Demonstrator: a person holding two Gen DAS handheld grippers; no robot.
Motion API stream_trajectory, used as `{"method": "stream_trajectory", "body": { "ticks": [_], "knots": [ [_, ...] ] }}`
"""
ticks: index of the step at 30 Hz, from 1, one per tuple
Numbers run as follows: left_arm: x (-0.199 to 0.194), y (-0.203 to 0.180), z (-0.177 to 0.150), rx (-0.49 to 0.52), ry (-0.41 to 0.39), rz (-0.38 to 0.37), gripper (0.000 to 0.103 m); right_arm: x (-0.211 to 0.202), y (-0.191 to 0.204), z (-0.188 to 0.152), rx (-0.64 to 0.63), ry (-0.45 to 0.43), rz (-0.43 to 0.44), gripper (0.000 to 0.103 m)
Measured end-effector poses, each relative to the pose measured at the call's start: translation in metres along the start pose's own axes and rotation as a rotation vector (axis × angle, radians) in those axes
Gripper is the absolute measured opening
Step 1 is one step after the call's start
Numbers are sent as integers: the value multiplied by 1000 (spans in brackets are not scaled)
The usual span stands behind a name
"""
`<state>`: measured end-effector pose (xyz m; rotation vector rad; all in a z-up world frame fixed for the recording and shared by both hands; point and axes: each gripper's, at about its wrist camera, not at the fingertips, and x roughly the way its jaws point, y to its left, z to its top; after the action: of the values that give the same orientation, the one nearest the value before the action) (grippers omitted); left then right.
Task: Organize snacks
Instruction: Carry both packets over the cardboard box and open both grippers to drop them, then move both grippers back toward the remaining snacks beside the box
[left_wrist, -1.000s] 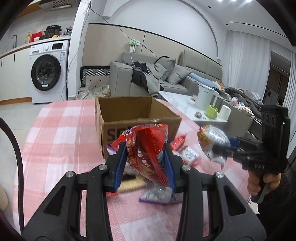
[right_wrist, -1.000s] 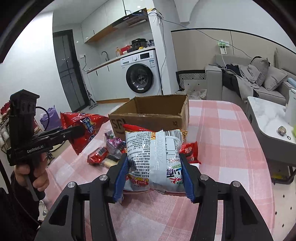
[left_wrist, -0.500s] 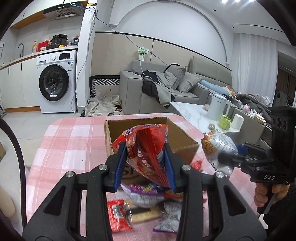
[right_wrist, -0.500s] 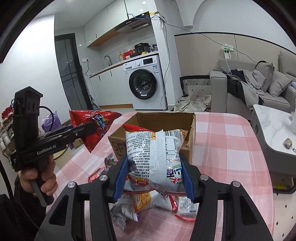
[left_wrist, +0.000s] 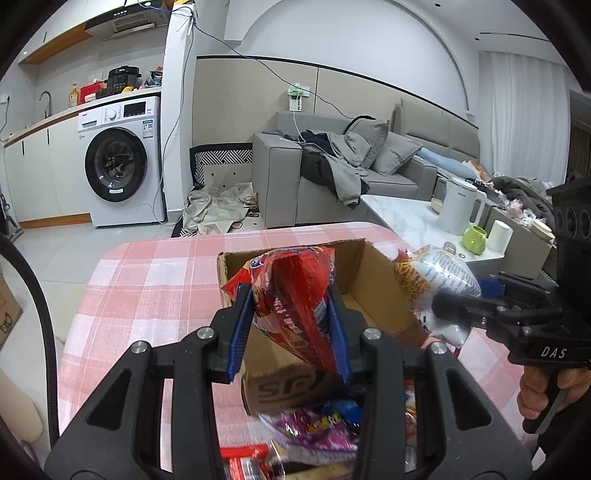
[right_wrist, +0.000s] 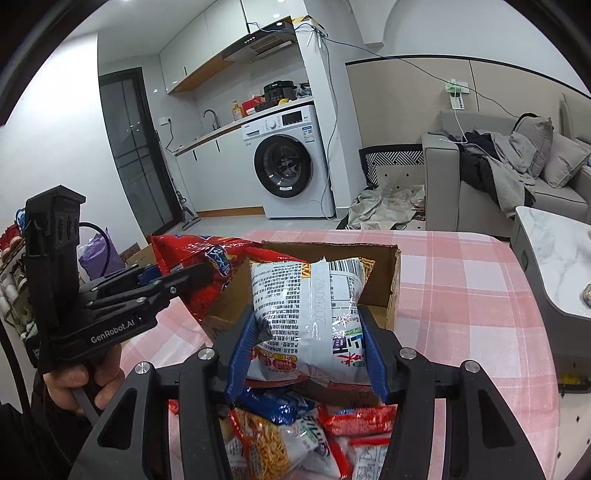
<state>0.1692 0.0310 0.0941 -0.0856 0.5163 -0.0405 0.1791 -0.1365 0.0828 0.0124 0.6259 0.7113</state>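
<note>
My left gripper (left_wrist: 290, 332) is shut on a red snack bag (left_wrist: 295, 295) and holds it above the near edge of an open cardboard box (left_wrist: 373, 291). My right gripper (right_wrist: 306, 350) is shut on a white noodle packet (right_wrist: 310, 314), held over the box (right_wrist: 391, 284) at its near side. In the left wrist view the right gripper (left_wrist: 454, 306) with the white packet (left_wrist: 439, 277) hangs at the box's right. In the right wrist view the left gripper (right_wrist: 192, 277) with the red bag (right_wrist: 195, 266) is at the box's left.
Several loose snack packets (right_wrist: 295, 435) lie on the pink checked tablecloth (right_wrist: 461, 295) in front of the box; they also show in the left wrist view (left_wrist: 314, 424). A marble side table (left_wrist: 413, 221) with a kettle stands to the right. A sofa and washing machine are behind.
Both grippers have risen from the snack pile and moved forward toward the box with their packets. The box opening now shows from above, and the loose packets lie below the grippers.
</note>
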Motion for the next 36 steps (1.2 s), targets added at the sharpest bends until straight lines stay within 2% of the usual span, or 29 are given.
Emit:
{"method": "stream_trajectory", "body": {
  "ticks": [8,14,17,19,26,28,30,31,32,33,35,36],
  "knots": [
    [39,1,9,7,26,11,35,37,-14,16,17,33,-1,54],
    [61,-6,4,21,44,29,35,52,-18,24,26,35,4,53],
    [70,-6,1,23,54,28,35,61,-21,26,26,44,7,46],
    [75,-6,-2,27,62,29,35,68,-21,26,22,59,5,46],
    [81,-12,-8,53,83,4,37,60,-24,22,15,41,-3,48],
    [79,-14,-9,58,88,1,41,54,-25,22,14,31,-7,50],
    [72,-13,-8,48,83,-10,55,47,-25,21,7,21,-23,57],
    [69,-12,-8,41,76,-15,61,43,-24,20,2,16,-39,70],
    [65,-11,-9,30,71,-11,77,39,-25,19,2,9,-50,83],
    [60,-10,-9,22,66,-4,86,34,-25,17,2,-4,-60,87],
    [48,-6,-11,9,58,-6,88,25,-26,14,3,-21,-78,95],
    [43,-4,-12,3,59,-9,93,21,-26,12,2,-21,-85,98]
  ]
}}
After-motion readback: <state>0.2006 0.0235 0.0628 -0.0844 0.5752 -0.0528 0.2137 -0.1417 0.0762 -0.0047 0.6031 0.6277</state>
